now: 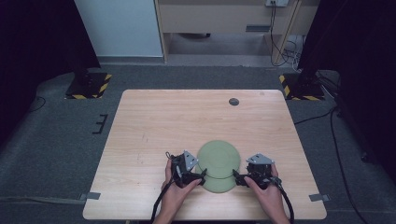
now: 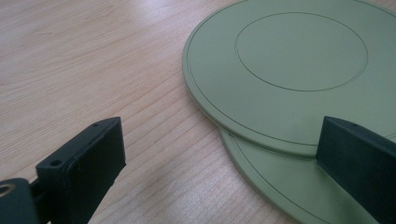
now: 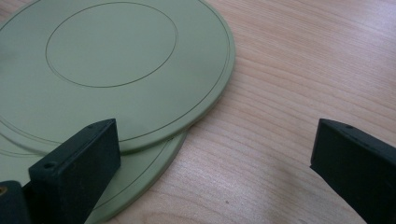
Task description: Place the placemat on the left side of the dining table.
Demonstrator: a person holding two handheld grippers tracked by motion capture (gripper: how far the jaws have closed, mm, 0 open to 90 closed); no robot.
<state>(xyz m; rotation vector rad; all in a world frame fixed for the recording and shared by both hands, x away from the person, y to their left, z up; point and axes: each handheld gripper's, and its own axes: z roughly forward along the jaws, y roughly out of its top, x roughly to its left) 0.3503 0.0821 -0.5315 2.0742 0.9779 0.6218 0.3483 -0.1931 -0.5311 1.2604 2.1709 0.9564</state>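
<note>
2 flat green plates lie stacked near the near edge of the wooden table, a little right of its middle. The upper plate sits slightly farther from the person than the lower plate, so a crescent of the lower one shows on the near side. In the high view the left gripper rests just beside the left edge of the stack, held in the person's left hand, and the right gripper sits just beside the right edge, held in the right hand. Both point inward at the plates from opposite sides. In the left gripper view the jaws stand wide apart and released, 1 over bare wood and the other over the upper plate, where it overlaps the lower plate; nothing is between them but table and plate rim. In the right gripper view the jaws are likewise spread wide, 1 over the edge of the upper plate and the lower plate, the other over bare wood. Whether any jaw touches a plate cannot be told. A small dark round disc sits in the table top near its far edge, well apart from the stack.
</note>
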